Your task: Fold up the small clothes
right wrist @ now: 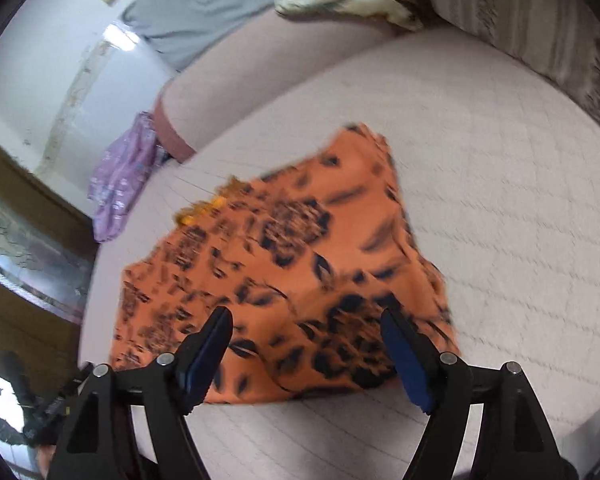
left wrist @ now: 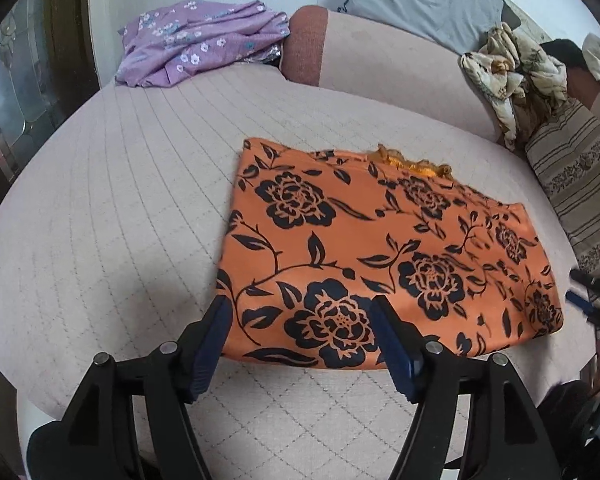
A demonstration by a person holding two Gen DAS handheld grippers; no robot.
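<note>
Quilted bed (left wrist: 120, 208); orange cloth (right wrist: 284, 280) blurred.

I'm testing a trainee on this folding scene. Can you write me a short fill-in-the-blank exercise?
1. The folded cloth is orange with ____ flowers.
2. Both the left gripper and the right gripper have their jaws ____.
3. The crumpled garment in the far corner is ____.

Missing words: black; open; purple
</note>
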